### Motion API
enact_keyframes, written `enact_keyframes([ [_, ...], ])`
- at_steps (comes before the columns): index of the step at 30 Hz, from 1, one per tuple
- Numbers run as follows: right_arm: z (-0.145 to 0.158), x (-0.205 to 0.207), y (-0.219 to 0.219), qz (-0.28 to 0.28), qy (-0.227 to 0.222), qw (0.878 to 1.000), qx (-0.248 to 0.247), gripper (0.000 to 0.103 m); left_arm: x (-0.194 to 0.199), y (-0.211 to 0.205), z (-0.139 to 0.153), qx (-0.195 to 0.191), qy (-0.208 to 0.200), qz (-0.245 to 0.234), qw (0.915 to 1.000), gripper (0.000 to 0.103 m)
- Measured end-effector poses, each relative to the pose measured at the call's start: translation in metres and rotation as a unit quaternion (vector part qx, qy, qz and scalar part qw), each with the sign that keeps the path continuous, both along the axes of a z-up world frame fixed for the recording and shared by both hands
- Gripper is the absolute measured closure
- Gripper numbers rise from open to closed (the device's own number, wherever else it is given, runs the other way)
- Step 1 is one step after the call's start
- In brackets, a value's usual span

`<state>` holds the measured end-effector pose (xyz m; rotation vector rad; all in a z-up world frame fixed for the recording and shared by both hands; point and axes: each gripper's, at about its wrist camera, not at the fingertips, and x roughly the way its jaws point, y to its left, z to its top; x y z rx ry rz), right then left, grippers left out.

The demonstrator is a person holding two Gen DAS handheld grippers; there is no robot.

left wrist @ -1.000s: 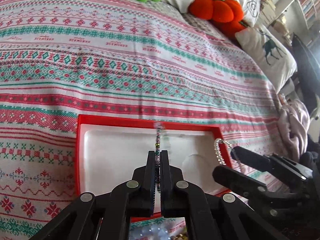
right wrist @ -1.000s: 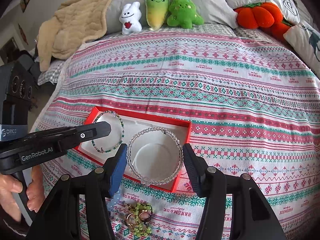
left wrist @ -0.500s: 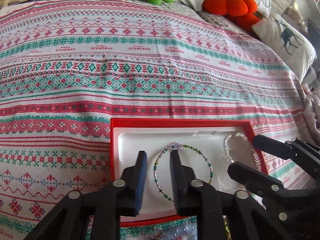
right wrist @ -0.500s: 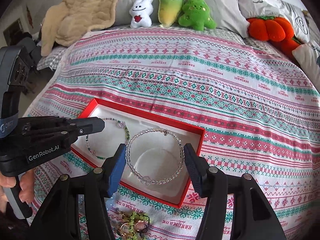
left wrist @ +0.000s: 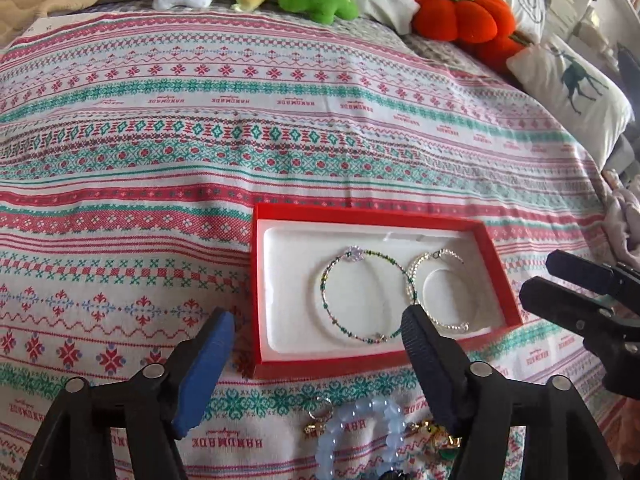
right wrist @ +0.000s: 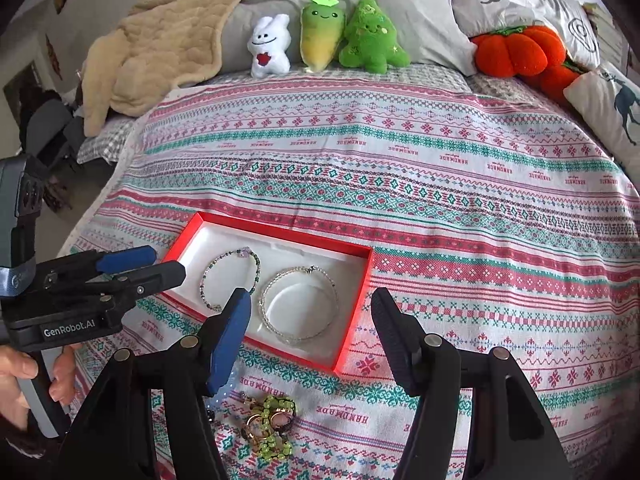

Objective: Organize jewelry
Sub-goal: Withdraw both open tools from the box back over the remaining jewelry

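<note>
Left wrist view: the left gripper [left wrist: 316, 344] has just let go, jaws opening with nothing between them, and the green beaded bracelet [left wrist: 362, 294] now lies flat in the red box [left wrist: 376, 216] just ahead, beside the clear one [left wrist: 438, 288]. Right wrist view: the right gripper [right wrist: 312, 336] hangs released and empty; loose jewelry [right wrist: 268, 424] waits beneath.
</note>
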<state>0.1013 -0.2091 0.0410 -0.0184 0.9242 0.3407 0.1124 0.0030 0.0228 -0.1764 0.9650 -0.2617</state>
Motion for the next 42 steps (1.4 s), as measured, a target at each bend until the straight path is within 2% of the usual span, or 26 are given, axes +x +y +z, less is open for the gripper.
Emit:
enact_keyframes([
  [4, 0.003, -0.011, -0.005, -0.014, 0.003, 1.0, 0.002, 0.027, -0.016, -0.001, 0.002, 0.009, 0.001, 0.003, 1.0, 0.013],
  [7, 0.002, -0.02, -0.007, -0.02, 0.007, 1.0, -0.002, 0.024, -0.03, 0.0, 0.004, 0.022, -0.006, 0.01, 0.9997, 0.007],
  [13, -0.009, -0.042, -0.008, -0.024, 0.016, 0.999, -0.027, 0.016, -0.051, 0.007, -0.004, 0.055, 0.003, 0.028, 0.9981, 0.002],
  [20, -0.021, -0.065, -0.013, -0.03, 0.015, 0.999, -0.039, 0.01, -0.075, 0.014, -0.017, 0.098, -0.005, 0.027, 0.9948, 0.001],
  [26, -0.032, -0.074, -0.024, -0.036, 0.028, 0.999, -0.029, 0.004, -0.088, 0.022, -0.033, 0.103, 0.003, 0.023, 0.9944, 0.001],
  [32, -0.043, -0.087, -0.022, -0.014, 0.012, 0.997, -0.072, 0.0, -0.098, 0.025, -0.043, 0.122, -0.004, 0.021, 0.9923, 0.001],
  [37, -0.056, -0.091, -0.017, 0.007, 0.035, 0.995, -0.088, 0.0, -0.101, 0.023, -0.049, 0.128, 0.0, 0.016, 0.9917, 0.001],
  [42, -0.064, -0.089, -0.012, 0.017, 0.06, 0.994, -0.084, 0.0, -0.1, 0.016, -0.056, 0.126, 0.012, -0.001, 0.9919, 0.001],
])
